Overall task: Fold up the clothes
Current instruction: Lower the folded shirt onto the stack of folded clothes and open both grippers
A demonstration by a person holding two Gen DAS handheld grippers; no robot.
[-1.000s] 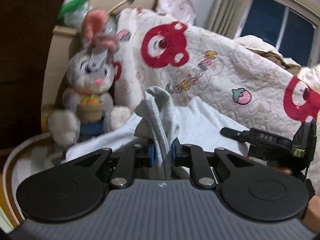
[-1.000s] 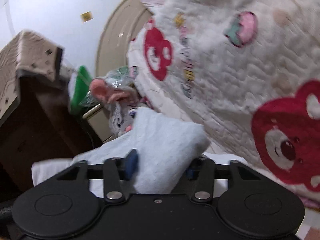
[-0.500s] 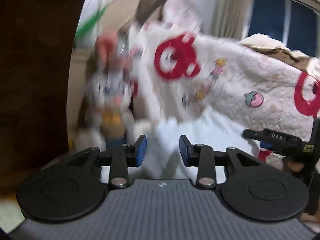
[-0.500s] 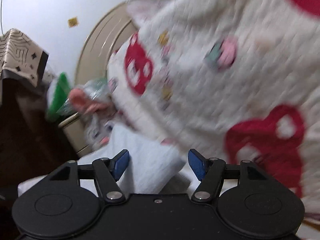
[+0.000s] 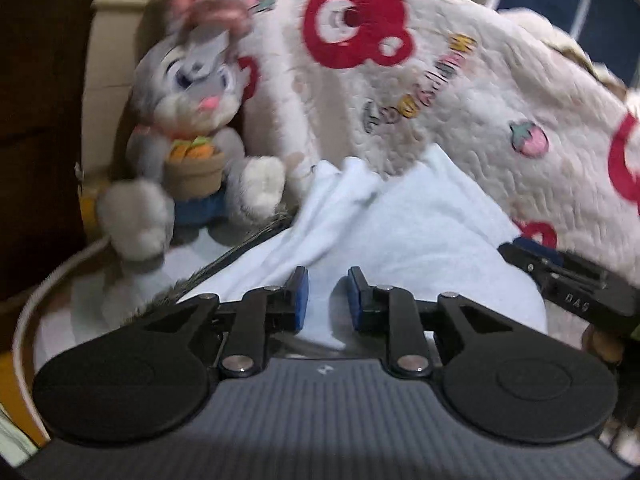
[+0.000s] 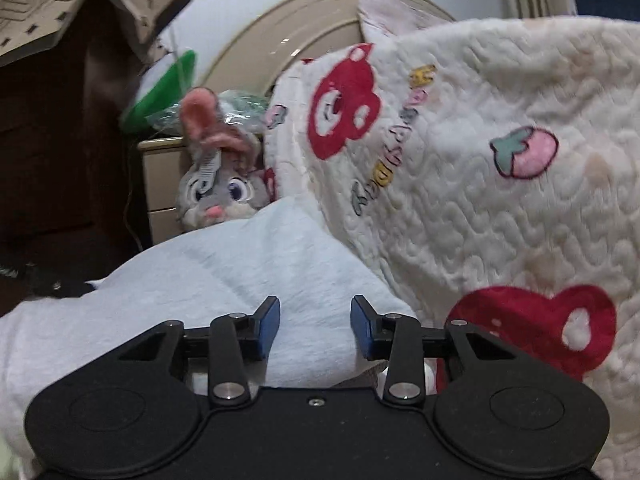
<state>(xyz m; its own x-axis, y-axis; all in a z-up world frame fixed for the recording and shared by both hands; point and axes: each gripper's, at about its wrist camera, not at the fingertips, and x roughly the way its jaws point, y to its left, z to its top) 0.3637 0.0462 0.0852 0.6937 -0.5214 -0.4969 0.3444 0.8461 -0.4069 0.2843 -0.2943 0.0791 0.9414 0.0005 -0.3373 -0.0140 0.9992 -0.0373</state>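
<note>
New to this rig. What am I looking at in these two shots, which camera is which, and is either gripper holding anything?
No robot arm: a person holds a two-finger gripper in each hand, each with a fisheye camera looking along its fingers. One shot is from the left gripper, the other from the right gripper. Both stand open with blue pads apart, holding nothing. Under them lies a pale blue garment on a bed, beside a quilted blanket with red bears. A plush rabbit sits by the headboard.
</note>
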